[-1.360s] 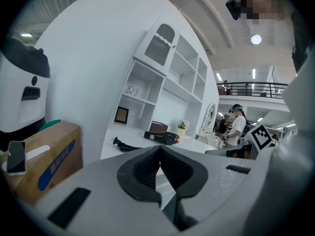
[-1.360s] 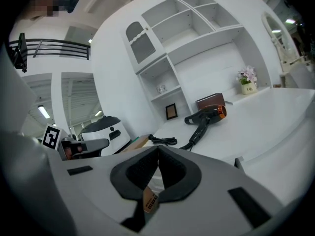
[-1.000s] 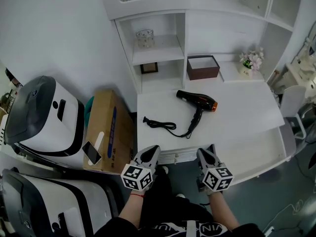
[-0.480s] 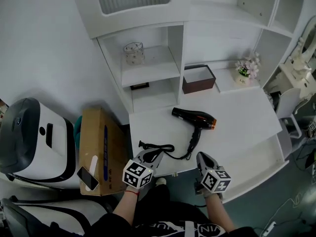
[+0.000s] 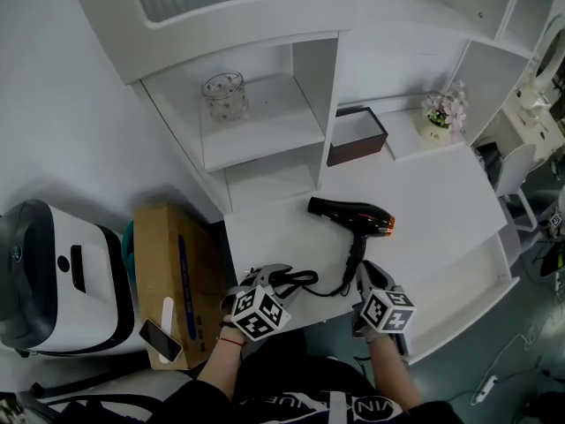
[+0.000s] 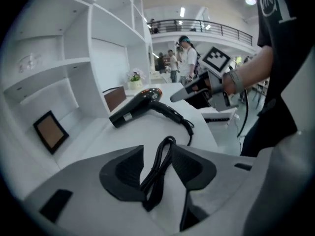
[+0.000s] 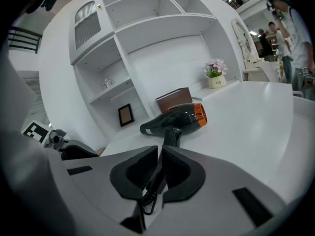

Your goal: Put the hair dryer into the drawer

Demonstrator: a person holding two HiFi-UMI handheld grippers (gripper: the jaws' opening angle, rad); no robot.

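Note:
The black hair dryer (image 5: 349, 215) with an orange nozzle end lies on the white desk (image 5: 433, 201), handle toward me. Its black cord (image 5: 300, 279) runs left along the desk's front edge in a folded bundle. My left gripper (image 5: 269, 275) is over that bundle. In the left gripper view the jaws (image 6: 157, 149) are opening, the cord (image 6: 160, 163) lies between the pads and they do not press on it. My right gripper (image 5: 365, 269) hovers at the end of the handle. Its jaws (image 7: 160, 151) are shut, and the dryer (image 7: 179, 119) shows just beyond them. I see no drawer.
A brown box (image 5: 356, 136) and a flower pot (image 5: 441, 113) stand at the back of the desk. A glass jar (image 5: 222, 95) sits in the shelf unit, a picture frame (image 7: 125, 115) below it. A cardboard box (image 5: 172, 272) with a phone (image 5: 161, 340) stands left of the desk.
Both grippers moved forward from below the desk's front edge onto the desk, the left to the cord, the right to the handle. The left gripper rolled and its jaws opened.

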